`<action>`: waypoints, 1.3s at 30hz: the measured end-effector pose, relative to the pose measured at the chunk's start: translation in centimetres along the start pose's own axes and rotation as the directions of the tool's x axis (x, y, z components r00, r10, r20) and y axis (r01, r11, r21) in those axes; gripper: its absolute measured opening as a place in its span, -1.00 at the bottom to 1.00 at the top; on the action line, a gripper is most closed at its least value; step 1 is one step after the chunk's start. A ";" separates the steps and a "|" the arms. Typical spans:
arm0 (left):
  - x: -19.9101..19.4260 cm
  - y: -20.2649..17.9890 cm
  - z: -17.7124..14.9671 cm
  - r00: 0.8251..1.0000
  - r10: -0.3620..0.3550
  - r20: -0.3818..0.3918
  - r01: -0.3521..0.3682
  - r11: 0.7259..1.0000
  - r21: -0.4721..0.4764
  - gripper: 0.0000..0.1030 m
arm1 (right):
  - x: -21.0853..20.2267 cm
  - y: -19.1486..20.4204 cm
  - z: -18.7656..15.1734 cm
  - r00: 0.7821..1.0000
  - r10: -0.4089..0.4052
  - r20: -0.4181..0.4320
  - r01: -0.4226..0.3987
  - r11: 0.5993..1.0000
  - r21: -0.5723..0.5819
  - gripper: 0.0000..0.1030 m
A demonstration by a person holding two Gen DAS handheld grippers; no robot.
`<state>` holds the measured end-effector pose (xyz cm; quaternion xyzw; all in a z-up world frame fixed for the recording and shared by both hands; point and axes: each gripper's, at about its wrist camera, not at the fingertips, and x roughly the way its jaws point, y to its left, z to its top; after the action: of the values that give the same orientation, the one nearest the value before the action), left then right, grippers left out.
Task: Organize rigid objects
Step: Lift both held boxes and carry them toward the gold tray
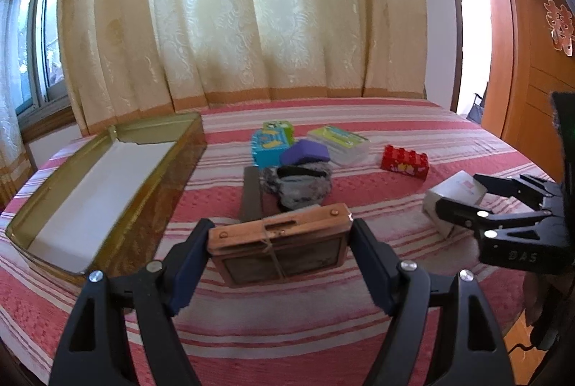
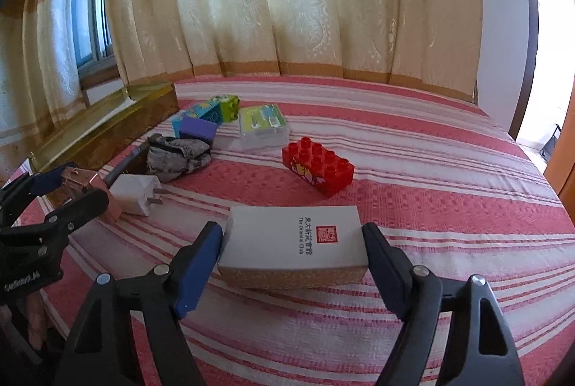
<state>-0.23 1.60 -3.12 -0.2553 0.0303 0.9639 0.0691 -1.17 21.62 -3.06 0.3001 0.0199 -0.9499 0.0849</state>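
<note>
open tin [image 1: 107,170] lying far left on bed [image 1: 395,134], long axis running away from camera. left gripper [image 1: 280,242] clamping copper case [image 1: 278,247], lifted just right of tin; tin nearest this hand, so sideways carry leftward judged next. right gripper [image 2: 293,246] closing on white box [image 2: 294,238]; pad contact looking made, box resting on bed. right view alone showing white charger [image 2: 136,193] behind case; left view alone showing tin's bare interior.

The white box [image 2: 293,244] reads "The Oriental Club" beside a red seal; the right tool [image 1: 463,202] bears "DAS".
</note>
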 end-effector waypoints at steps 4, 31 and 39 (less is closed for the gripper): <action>0.0 0.9 -0.2 1.000 0.001 -0.002 -0.001 1.000 -0.010 0.50 | -0.7 0.3 0.0 0.999 -0.027 0.040 0.027 1.000 0.003 0.55; -3.0 2.1 -0.6 0.982 0.035 0.185 -0.052 0.995 0.088 0.50 | -2.3 3.3 1.3 0.970 0.042 0.238 -0.054 0.998 0.044 0.55; -3.7 3.0 -0.2 0.970 0.067 0.235 -0.090 0.992 0.086 0.50 | -2.2 4.0 1.5 0.968 0.026 0.249 -0.039 0.998 0.047 0.55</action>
<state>2.61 -1.83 -1.44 -0.1362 0.0784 0.9865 0.0460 0.42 17.83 -0.52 0.1811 -0.0201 -0.9787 0.0947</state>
